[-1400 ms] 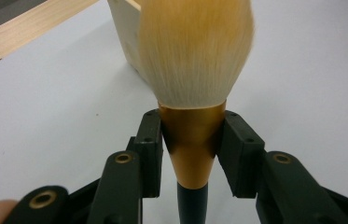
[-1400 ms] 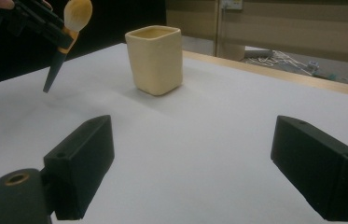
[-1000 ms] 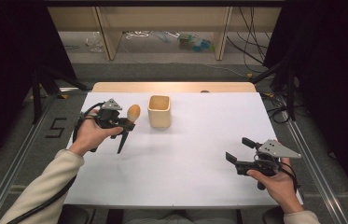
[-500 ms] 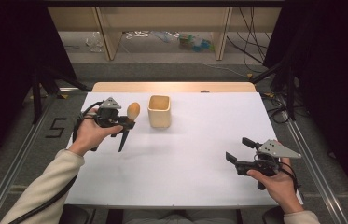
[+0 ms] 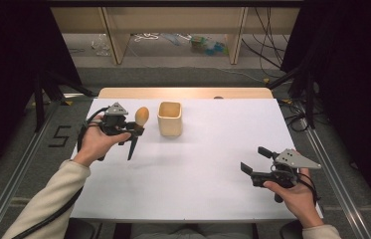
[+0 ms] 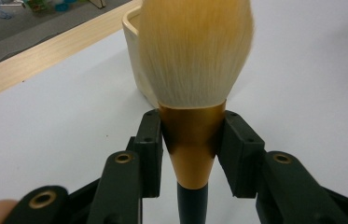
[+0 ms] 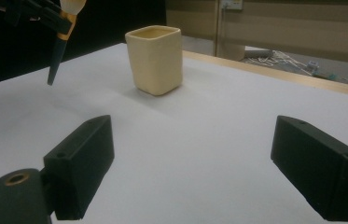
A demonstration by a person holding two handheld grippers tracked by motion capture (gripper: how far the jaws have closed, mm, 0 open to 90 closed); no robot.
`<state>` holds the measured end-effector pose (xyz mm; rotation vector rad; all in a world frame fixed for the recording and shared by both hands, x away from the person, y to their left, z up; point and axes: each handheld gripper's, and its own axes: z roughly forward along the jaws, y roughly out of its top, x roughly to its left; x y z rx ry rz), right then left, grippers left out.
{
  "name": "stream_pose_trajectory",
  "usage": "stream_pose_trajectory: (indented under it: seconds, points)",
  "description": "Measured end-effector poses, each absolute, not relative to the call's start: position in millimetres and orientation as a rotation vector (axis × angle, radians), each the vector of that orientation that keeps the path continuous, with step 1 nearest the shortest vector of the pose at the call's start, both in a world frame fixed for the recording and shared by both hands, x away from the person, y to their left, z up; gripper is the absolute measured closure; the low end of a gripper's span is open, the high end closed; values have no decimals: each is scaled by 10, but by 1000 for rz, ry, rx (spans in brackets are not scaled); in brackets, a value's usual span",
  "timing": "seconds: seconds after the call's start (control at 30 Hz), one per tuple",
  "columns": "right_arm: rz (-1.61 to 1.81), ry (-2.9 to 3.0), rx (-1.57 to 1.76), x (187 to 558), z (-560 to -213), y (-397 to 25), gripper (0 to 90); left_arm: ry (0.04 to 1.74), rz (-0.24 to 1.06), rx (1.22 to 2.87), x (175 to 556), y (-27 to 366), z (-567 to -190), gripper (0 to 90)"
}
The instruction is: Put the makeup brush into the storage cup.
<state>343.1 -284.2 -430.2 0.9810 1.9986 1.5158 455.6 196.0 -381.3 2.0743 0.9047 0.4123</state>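
The brush (image 6: 192, 70) has pale orange bristles, a gold collar and black handle; the cup (image 5: 169, 118) is cream.

One makeup brush (image 5: 139, 124), with its tan bristle head up and dark handle down. One cream square cup (image 5: 169, 118), at the far left-centre of the bench (image 5: 213, 164). Two tools: one left (image 5: 132, 130), one near right (image 5: 253, 162).
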Motion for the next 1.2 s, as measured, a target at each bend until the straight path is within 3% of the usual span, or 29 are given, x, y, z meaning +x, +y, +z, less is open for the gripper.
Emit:
stream_pose_trajectory:
  seconds: [1.2]
  points:
    - [1512,2001,981,3430,-4302,-2843,142,899,474,1983,4509,1919,-3732,625]
